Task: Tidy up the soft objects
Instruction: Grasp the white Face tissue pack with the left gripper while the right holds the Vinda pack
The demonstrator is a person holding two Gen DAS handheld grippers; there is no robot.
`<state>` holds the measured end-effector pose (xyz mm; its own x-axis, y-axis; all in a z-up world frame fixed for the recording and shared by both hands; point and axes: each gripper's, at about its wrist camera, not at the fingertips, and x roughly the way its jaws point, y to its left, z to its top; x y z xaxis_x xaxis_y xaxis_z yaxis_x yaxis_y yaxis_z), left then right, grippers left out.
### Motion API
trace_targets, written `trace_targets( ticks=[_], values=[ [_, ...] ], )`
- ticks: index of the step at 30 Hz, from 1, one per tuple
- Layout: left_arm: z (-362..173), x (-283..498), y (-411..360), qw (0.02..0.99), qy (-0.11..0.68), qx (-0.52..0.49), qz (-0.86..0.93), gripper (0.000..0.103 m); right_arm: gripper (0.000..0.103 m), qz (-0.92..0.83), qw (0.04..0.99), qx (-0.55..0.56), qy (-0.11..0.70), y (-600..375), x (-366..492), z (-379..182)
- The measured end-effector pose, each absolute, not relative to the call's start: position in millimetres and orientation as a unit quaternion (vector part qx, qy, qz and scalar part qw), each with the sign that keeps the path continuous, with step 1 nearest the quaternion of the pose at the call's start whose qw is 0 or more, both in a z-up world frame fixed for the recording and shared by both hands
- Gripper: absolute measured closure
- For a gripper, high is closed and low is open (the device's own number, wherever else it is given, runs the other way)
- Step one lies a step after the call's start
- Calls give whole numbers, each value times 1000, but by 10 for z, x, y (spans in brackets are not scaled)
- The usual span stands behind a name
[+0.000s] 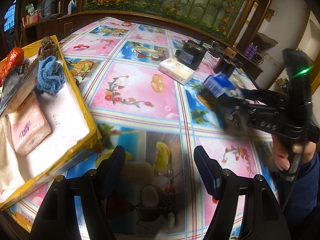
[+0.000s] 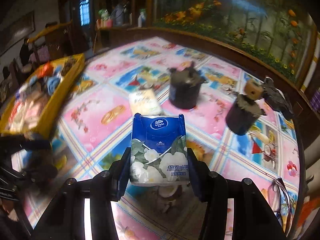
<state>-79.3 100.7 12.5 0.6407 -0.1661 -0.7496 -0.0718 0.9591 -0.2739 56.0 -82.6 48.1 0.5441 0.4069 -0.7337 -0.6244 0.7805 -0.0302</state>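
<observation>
**A:** Left wrist view first. What have I got?

**B:** My left gripper (image 1: 160, 170) hangs over the tablecloth (image 1: 136, 92) with its jaws apart and nothing between them. The yellow box (image 1: 80, 92) sits just to its left, already holding a blue cloth (image 1: 50, 76) and a pink tissue pack (image 1: 30, 134). Off to the right, my right gripper (image 1: 226, 92) carries the blue pack (image 1: 217, 84), clear of the table. A white pack (image 1: 177, 71) lies flat farther out, beside a dark canister (image 1: 190, 55).

**A:** And the right wrist view?

**B:** The right gripper (image 2: 158, 168) is clamped on the blue pack (image 2: 158, 150), pads pressed to its two long sides, so its long axis runs straight out along the fingers. The box (image 2: 66, 78) lies up and to the left, well apart.

**A:** So what does the next move hinge on?

**B:** I'd judge the pack must travel leftward across the table. The left hand is nearer the box, but the right one holds the pack, so it carries.
</observation>
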Motion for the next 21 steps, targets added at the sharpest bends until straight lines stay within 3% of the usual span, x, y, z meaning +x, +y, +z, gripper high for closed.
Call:
trace_targets(
  ticks=[5,8,12,21],
  values=[
    [349,-424,1030,879,437,-186,-44,32,47,267,889,-70,366,-1096,671,690],
    [477,-66,1015,870,443,-212,-41,22,47,255,897,-15,360,-1292,722,804],
    [568,463,815,884,445,-142,-21,17,47,246,903,36,350,-1500,738,925],
    [163,1298,887,859,482,-171,32,17,47,248,900,61,353,-1567,735,961]
  ],
)
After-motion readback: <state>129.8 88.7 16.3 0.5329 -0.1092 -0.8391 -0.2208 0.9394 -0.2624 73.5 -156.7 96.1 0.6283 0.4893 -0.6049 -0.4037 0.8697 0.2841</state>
